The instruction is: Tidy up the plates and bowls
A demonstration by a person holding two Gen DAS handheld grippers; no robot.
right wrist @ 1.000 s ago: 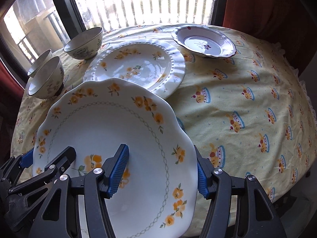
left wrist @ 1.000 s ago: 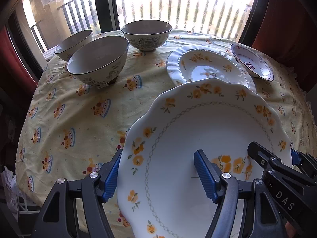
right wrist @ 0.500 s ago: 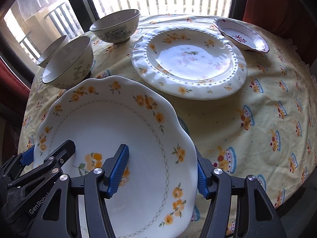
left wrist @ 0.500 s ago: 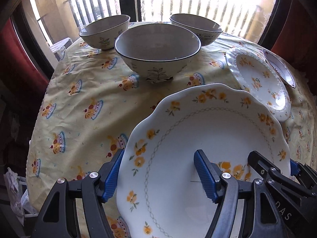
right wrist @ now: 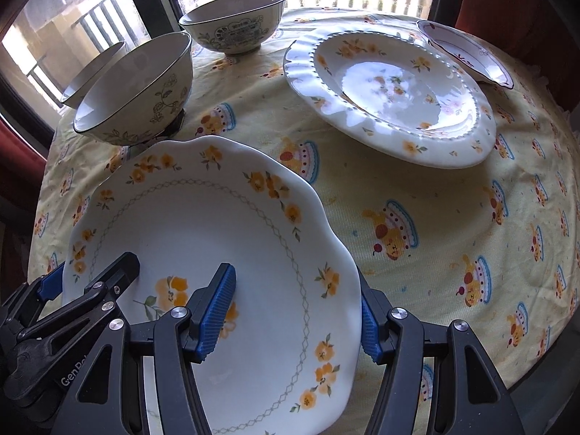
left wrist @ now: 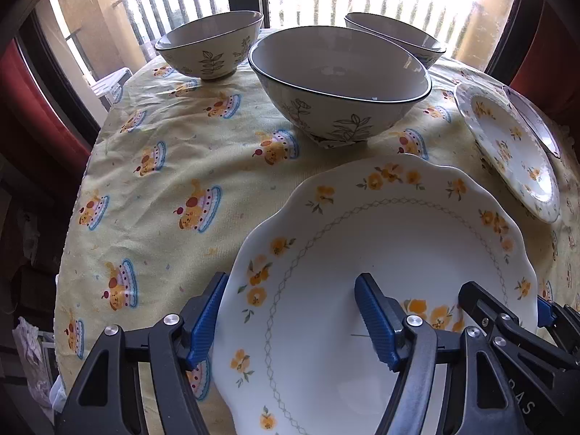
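Plate in hand: scalloped plate (right wrist: 217, 239) with orange flowers, held over the near edge of the worktop (right wrist: 435, 217)
Left gripper (left wrist: 290, 322): jaws straddle the plate's left rim, holding it
Right gripper (right wrist: 297, 311): jaws clasp the right rim
Plates left: beaded plate (right wrist: 391, 98) and small red-trimmed dish (right wrist: 467, 58) lie apart, unstacked
Bowls left: near bowl (left wrist: 340, 79) and two behind, each separate
Progress: early by my reading; nothing is stacked yet
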